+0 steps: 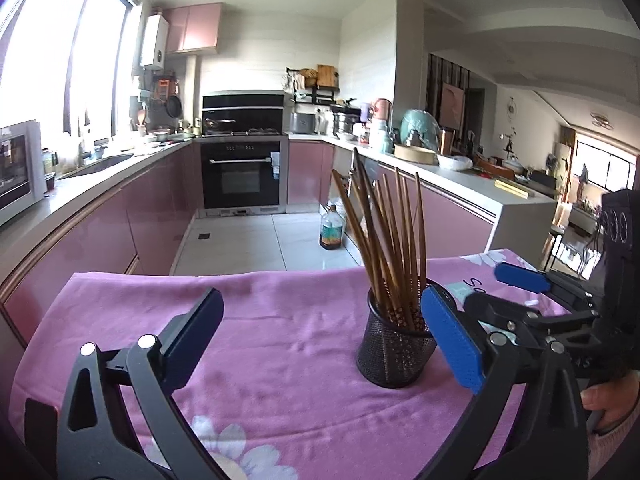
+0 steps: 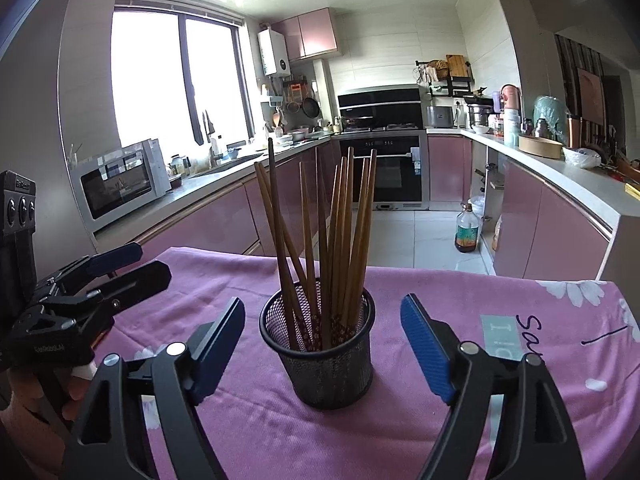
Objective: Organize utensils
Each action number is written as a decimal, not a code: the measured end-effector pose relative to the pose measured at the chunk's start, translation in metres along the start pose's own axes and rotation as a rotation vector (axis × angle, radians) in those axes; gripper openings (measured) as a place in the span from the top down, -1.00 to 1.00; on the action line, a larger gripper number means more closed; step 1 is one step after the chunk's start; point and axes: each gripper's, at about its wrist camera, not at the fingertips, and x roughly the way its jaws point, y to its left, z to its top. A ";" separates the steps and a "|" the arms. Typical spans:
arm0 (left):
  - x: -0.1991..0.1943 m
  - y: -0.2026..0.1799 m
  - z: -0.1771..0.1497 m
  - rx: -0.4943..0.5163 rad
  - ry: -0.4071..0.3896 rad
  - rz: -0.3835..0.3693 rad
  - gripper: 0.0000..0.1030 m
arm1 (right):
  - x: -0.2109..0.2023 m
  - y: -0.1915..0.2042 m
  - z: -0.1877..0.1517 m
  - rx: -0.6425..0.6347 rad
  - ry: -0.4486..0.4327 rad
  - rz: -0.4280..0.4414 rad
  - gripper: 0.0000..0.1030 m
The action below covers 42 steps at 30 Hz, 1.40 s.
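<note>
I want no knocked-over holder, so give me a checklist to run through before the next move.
1. Mesh holder upright on the pink cloth: ok.
2. Chopsticks all standing inside the holder: ok.
3. Right tongs open, pads apart from the holder's sides: ok.
4. Left tongs open and empty: ok.
5. Left tongs' blue pad clear of the holder: cannot tell, it sits very close.
6. No loose utensils on the cloth: ok in the visible part.

chopsticks point(image 2: 320, 240) in holder point(image 2: 320, 360)
</note>
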 end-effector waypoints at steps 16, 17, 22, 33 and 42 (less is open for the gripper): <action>-0.037 0.010 -0.024 -0.051 -0.052 0.105 -0.89 | -0.031 0.032 -0.027 -0.069 -0.103 -0.078 -0.87; -0.040 0.011 -0.025 -0.053 -0.059 0.112 -0.89 | -0.032 0.033 -0.028 -0.071 -0.108 -0.081 -0.87; -0.052 0.012 -0.028 -0.056 -0.091 0.133 -0.89 | -0.036 0.039 -0.033 -0.076 -0.115 -0.086 -0.87; -0.070 0.009 -0.035 -0.050 -0.139 0.151 -0.89 | -0.049 0.052 -0.038 -0.092 -0.171 -0.104 -0.87; -0.078 0.002 -0.041 -0.034 -0.166 0.160 -0.89 | -0.057 0.057 -0.044 -0.095 -0.193 -0.114 -0.87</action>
